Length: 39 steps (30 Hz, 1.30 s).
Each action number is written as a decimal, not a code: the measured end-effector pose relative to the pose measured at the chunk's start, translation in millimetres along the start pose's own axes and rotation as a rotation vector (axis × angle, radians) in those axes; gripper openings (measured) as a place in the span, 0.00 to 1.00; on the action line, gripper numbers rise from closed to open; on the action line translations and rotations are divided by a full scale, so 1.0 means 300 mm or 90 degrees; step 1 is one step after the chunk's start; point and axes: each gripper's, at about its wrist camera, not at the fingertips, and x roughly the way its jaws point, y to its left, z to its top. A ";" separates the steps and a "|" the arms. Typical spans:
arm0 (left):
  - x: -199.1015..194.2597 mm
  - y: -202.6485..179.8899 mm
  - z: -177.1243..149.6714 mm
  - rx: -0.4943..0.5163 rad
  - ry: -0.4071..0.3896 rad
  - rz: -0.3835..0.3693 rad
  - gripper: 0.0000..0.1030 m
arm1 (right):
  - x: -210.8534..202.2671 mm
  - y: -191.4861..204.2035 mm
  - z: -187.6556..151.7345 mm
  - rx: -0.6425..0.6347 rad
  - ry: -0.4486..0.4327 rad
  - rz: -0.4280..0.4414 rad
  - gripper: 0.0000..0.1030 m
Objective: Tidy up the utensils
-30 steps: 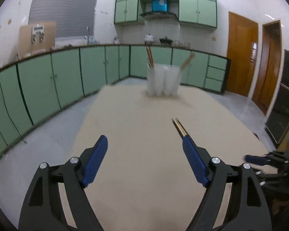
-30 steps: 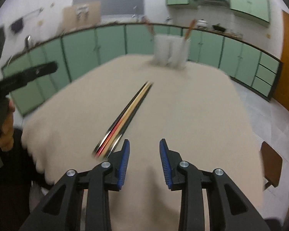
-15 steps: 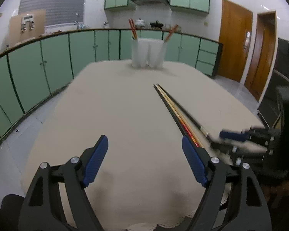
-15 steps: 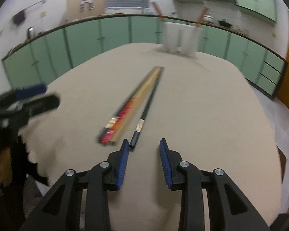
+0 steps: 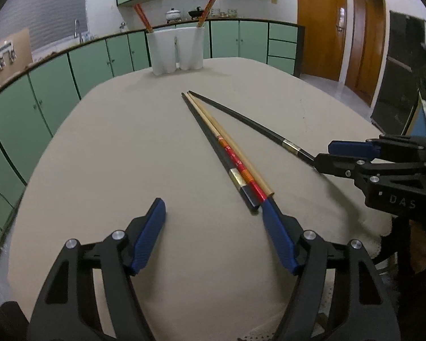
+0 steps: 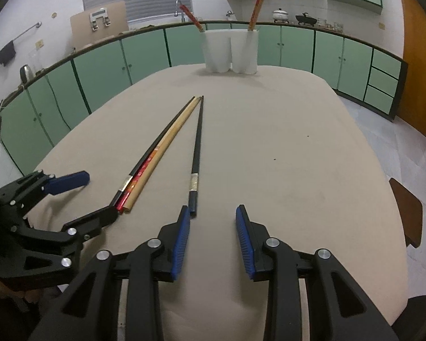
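Left gripper (image 5: 213,216), jaws closing on nothing, and right gripper (image 6: 213,221), narrowly parted and empty, flanked thin, stiff, slippery chopsticks (image 5: 227,153) at twelve o'clock, best pinched near their butts.

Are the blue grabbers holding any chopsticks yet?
No. The left gripper is closing on nothing; the right gripper is open. The chopsticks lie on the table.
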 end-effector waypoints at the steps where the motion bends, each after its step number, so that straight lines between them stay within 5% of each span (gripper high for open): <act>1: 0.003 0.008 0.001 -0.006 0.000 0.005 0.68 | 0.002 0.001 0.001 -0.001 0.000 0.000 0.32; 7: 0.003 0.068 0.003 -0.059 0.010 0.019 0.67 | 0.005 0.002 0.004 -0.004 0.000 -0.001 0.33; 12: 0.006 0.035 0.015 -0.039 0.000 0.008 0.65 | 0.027 0.037 0.018 -0.027 0.000 0.003 0.33; 16: 0.024 0.025 0.021 -0.037 -0.002 0.009 0.47 | 0.040 0.052 0.023 -0.034 -0.005 -0.005 0.33; 20: 0.020 0.019 0.017 -0.046 -0.008 0.013 0.19 | 0.039 0.060 0.021 -0.032 -0.009 -0.019 0.08; 22: 0.017 0.015 0.013 -0.055 -0.012 0.022 0.06 | 0.035 0.062 0.018 -0.026 -0.013 -0.031 0.07; 28: 0.013 0.057 0.010 -0.110 -0.016 0.078 0.06 | 0.022 0.020 0.009 0.031 -0.023 -0.104 0.06; 33: -0.001 0.080 -0.001 -0.125 -0.012 0.096 0.08 | 0.019 -0.006 0.009 0.042 -0.020 -0.097 0.07; 36: -0.003 0.079 -0.004 -0.112 -0.011 0.109 0.32 | 0.011 -0.013 0.003 0.041 -0.018 -0.087 0.08; 39: -0.002 0.092 -0.006 -0.117 -0.007 0.099 0.34 | 0.006 -0.017 -0.004 0.043 -0.015 -0.082 0.08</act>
